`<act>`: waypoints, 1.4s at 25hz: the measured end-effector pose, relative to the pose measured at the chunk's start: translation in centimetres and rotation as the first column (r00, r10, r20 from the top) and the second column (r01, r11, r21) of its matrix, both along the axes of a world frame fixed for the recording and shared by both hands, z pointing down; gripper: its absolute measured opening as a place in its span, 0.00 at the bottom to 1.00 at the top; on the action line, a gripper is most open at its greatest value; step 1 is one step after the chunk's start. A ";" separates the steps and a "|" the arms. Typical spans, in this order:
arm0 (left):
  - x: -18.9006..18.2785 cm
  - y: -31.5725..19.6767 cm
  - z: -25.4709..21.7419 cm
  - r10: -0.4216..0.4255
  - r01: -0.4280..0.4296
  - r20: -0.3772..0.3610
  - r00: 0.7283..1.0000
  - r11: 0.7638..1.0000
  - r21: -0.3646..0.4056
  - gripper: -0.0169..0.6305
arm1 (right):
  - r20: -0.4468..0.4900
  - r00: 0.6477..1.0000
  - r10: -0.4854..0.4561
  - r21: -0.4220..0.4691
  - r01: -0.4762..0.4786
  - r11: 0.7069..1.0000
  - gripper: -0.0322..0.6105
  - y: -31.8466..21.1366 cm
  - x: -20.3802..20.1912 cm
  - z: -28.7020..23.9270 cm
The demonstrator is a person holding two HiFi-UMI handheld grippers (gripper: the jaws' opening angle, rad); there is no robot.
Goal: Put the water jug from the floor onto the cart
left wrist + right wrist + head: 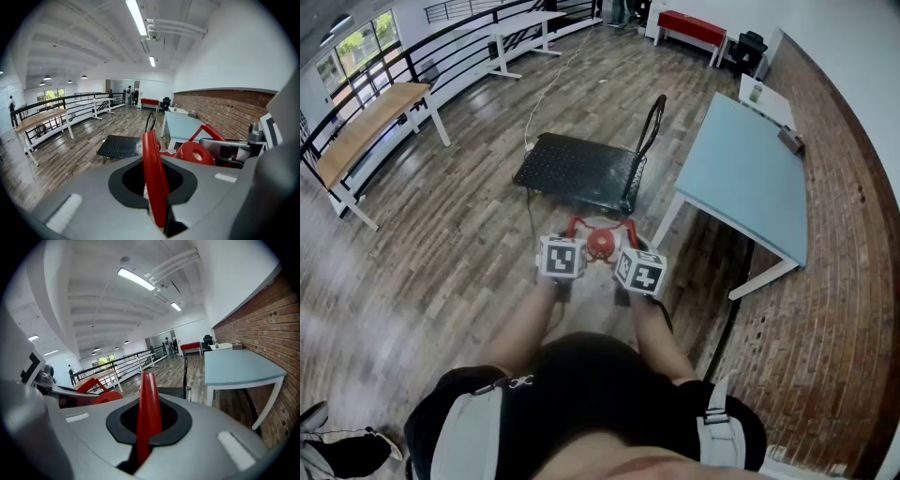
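The water jug shows only its red cap [600, 244] and its red handles [578, 225]; its body is hidden under my grippers. My left gripper [572, 236] is shut on a red handle [154, 178], with the cap [194, 152] just to its right. My right gripper [628, 240] is shut on the other red handle [149, 413], and the cap [105, 397] lies to its left. The black flat cart [577, 169] stands on the wooden floor just beyond the jug, its upright push handle [652, 122] at the right end. It also appears ahead as the cart [119, 145] in the left gripper view.
A light blue table [750, 178] stands close on the right, against the brick wall [853, 281]. A wooden table [366, 122] and a black railing [441, 47] run along the left. A white cable [544, 94] lies on the floor beyond the cart.
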State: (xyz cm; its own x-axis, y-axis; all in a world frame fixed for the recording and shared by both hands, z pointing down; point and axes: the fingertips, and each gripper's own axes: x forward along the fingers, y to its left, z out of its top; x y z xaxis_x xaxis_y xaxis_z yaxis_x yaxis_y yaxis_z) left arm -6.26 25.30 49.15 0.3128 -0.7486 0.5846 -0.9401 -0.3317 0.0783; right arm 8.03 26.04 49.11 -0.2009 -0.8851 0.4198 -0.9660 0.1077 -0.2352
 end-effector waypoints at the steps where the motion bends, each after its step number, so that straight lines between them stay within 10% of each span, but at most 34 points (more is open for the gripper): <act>1: -0.1 0.0 -0.1 -0.001 0.001 -0.001 1.000 1.000 0.003 0.06 | 0.001 1.000 -0.001 -0.002 0.001 1.000 0.07 0.0 -0.1 0.0; 35: -5.6 2.6 0.3 0.045 -0.044 -0.067 0.997 0.999 0.008 0.10 | -0.001 0.999 0.046 -0.011 -0.046 0.999 0.08 1.1 -5.9 0.9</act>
State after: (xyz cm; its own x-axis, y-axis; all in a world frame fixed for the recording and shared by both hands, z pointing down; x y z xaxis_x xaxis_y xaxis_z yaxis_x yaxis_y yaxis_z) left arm -11.85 27.85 49.48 0.3845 -0.7369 0.5560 -0.9171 -0.3738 0.1388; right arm 2.15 27.16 49.96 -0.1594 -0.8886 0.4300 -0.9700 0.0601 -0.2354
